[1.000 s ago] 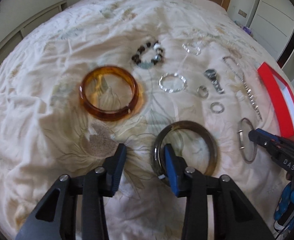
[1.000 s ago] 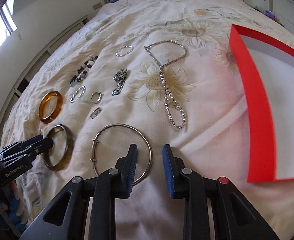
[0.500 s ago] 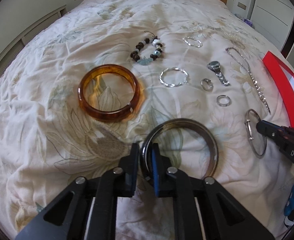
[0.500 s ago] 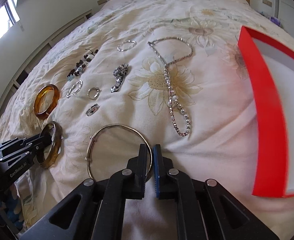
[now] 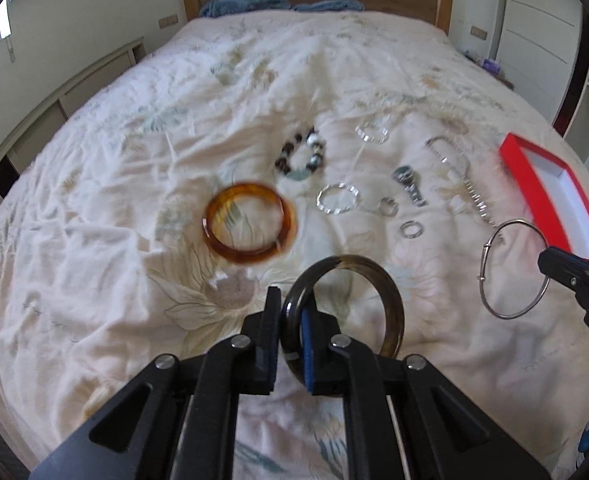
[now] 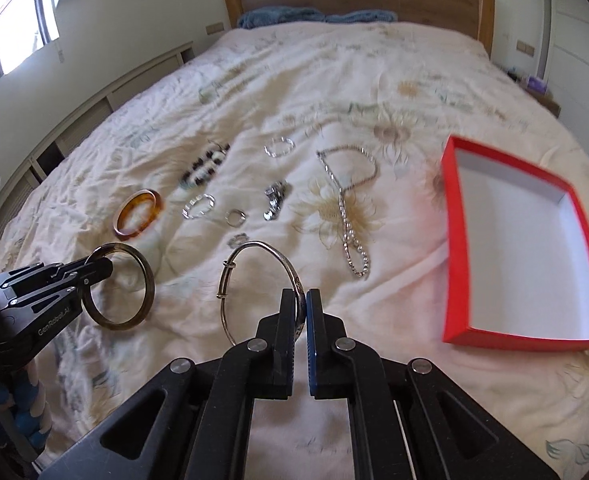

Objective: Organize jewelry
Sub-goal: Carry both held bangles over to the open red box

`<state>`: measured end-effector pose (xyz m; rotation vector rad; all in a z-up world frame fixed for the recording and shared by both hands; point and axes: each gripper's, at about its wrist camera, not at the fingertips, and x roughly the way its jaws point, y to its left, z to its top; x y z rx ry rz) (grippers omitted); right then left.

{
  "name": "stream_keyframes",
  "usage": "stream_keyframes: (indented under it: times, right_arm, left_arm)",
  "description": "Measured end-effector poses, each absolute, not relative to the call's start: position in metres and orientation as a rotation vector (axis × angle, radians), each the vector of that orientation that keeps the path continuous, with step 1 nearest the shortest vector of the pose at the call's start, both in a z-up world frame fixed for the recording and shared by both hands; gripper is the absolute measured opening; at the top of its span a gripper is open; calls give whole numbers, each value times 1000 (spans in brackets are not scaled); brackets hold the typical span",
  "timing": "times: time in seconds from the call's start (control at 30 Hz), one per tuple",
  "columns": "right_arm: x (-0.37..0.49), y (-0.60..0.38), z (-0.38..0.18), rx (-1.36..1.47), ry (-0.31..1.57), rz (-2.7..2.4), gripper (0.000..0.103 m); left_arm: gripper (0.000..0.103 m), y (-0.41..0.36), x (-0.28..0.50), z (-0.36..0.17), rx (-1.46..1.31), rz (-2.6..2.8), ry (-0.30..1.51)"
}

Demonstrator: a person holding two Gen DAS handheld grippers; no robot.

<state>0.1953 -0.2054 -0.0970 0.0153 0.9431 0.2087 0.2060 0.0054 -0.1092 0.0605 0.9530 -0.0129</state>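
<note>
Left gripper (image 5: 290, 320) clamped on dark bangle (image 5: 390, 304), right gripper (image 6: 301, 312) clamped on thin silver bangle (image 6: 230, 276), both lifted off bed (image 6: 374, 72), red box (image 6: 526, 336) near its right edge

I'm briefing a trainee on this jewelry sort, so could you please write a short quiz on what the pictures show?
1. True or false: the red box already holds jewelry.
2. Which piece does the left hand-held gripper hold? A) amber bangle B) dark bangle C) necklace
3. Fill in: the right hand-held gripper is shut on the ____ bangle.

Key:
1. False; its white inside is bare.
2. B; the dark bangle is clamped by its rim and the amber bangle lies on the bed.
3. Silver; the silver bangle is pinched at its near edge.
</note>
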Motion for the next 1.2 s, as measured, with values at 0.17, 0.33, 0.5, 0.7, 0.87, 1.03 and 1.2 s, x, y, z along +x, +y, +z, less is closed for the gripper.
stream_keyframes:
  times: [0.17,0.33,0.5,0.7,0.87,1.03,1.2]
  right_arm:
    - [172,-206,-68,-3,884,199,5]
    - [148,-213,-42,-4,826,182,5]
    - [125,-238,-25,25,788,142,5]
    - [108,-300,-17,88,764,40,5]
    - [114,-349,-15,109,759,-32,5]
    - [142,-392,-18,124,761,-83,5]
    - [186,-429,-35,145,783,-106,5]
  left_arm:
    - [8,2,187,-84,71,-24,896]
    - [8,-5,170,-61,77,-39,847]
    - [8,-25,158,-47,88,-81,831]
    - [8,-75,162,-42,122,-170,839]
    - [8,-127,179,-39,155,-246,841]
    - [8,-189,213,-40,185,-319,848]
    - [9,-251,259,-54,212,-369,874]
